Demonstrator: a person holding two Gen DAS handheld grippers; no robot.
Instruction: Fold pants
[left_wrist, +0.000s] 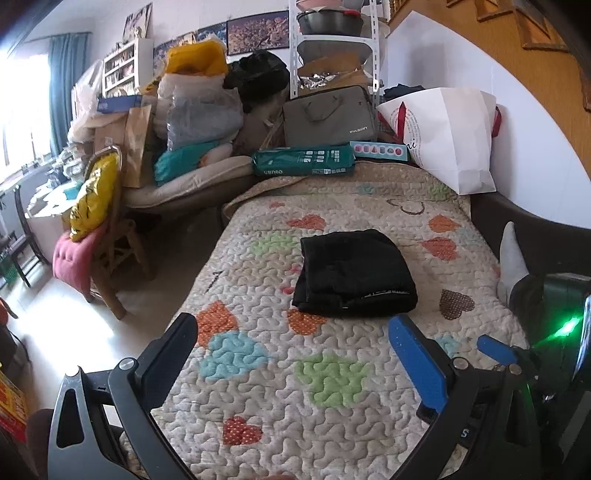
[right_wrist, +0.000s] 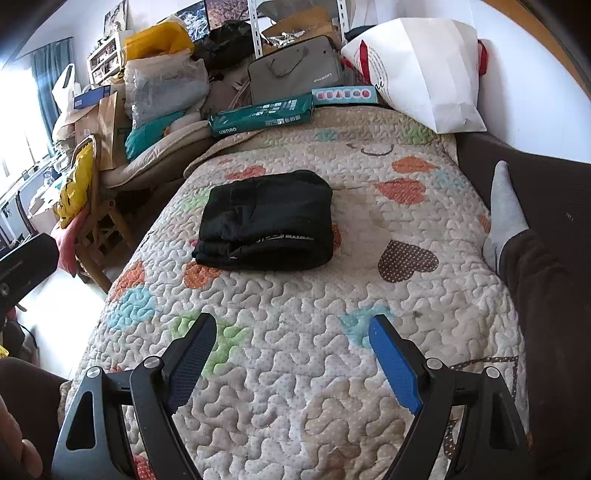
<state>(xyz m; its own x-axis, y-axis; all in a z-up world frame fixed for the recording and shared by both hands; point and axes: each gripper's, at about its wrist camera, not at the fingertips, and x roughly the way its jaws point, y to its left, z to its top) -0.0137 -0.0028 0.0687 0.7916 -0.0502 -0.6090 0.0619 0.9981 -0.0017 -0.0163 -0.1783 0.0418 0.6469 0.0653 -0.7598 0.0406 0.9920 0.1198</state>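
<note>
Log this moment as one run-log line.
task: fold pants | black pants: folded bundle on quilt | left gripper: open, empty | right gripper: open, empty | contact: none

**Black on a heart-patterned beige quilt**

The folded pants are plain black. The quilt beneath is beige, stippled, with orange, green, light blue and brown dotted hearts. At twelve o'clock lies a dark green package; at one o'clock, a white paper bag with red handles. Each gripper carries one blue finger and one black.
</note>
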